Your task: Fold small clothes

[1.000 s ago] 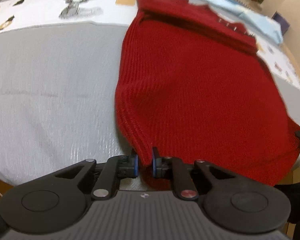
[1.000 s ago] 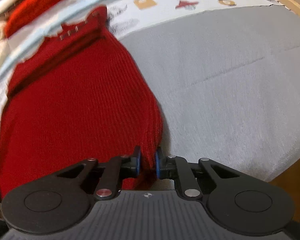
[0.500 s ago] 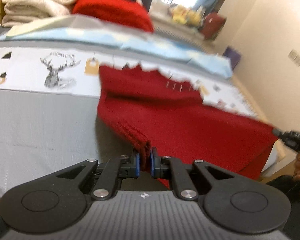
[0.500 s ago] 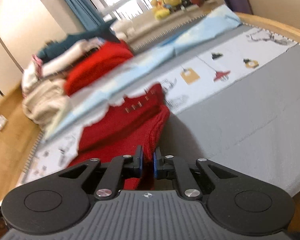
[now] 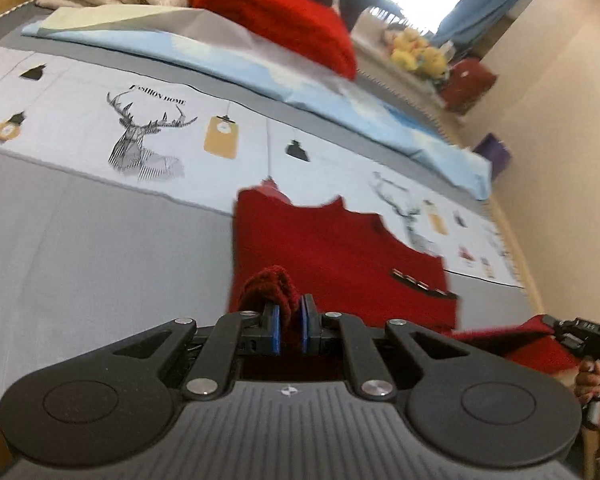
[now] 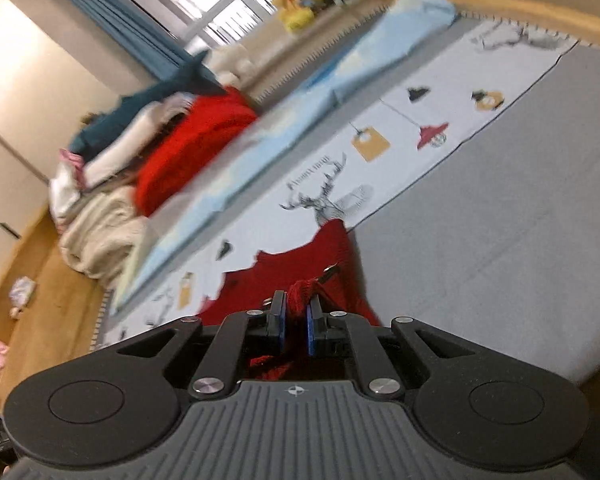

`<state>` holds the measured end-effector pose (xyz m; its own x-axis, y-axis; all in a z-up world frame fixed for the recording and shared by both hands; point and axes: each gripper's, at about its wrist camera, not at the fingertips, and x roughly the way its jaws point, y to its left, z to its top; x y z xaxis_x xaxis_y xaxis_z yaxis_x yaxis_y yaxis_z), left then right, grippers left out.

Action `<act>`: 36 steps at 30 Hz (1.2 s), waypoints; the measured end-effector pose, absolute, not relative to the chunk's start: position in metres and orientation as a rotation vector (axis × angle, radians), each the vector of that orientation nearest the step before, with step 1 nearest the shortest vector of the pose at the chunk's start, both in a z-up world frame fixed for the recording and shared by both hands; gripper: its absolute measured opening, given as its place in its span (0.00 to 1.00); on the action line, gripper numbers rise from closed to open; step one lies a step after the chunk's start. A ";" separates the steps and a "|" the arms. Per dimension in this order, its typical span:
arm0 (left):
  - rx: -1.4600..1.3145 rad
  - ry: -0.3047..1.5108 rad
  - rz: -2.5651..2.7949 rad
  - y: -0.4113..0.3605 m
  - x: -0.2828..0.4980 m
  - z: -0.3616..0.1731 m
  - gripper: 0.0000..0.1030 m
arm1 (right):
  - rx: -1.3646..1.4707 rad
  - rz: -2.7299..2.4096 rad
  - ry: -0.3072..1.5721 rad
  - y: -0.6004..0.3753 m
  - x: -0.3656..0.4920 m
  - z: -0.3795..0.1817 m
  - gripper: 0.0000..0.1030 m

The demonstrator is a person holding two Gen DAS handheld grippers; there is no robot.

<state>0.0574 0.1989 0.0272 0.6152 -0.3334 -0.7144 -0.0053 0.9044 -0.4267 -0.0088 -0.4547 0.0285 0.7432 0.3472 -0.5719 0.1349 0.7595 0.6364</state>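
Both grippers, left [image 5: 290,328] and right [image 6: 296,326], have jaws clamped on the dark red knitted garment's [image 5: 332,248] hem, lifted off the grey bed [image 5: 100,248]; the fold is barely begun.

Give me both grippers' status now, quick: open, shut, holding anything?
Left gripper: shut on a bunched edge of the red knit garment.
Right gripper: shut on the same garment's other corner.
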 end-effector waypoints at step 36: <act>-0.326 0.852 -0.033 0.184 0.136 -0.042 0.08 | 0.366 0.004 0.791 -0.386 0.115 -0.050 0.10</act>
<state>0.1355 0.1844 -0.0419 0.6613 -0.1581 -0.7333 -0.1009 0.9499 -0.2957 0.1147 -0.3864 -0.0499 0.7064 0.1390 -0.6941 0.1325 0.9372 0.3226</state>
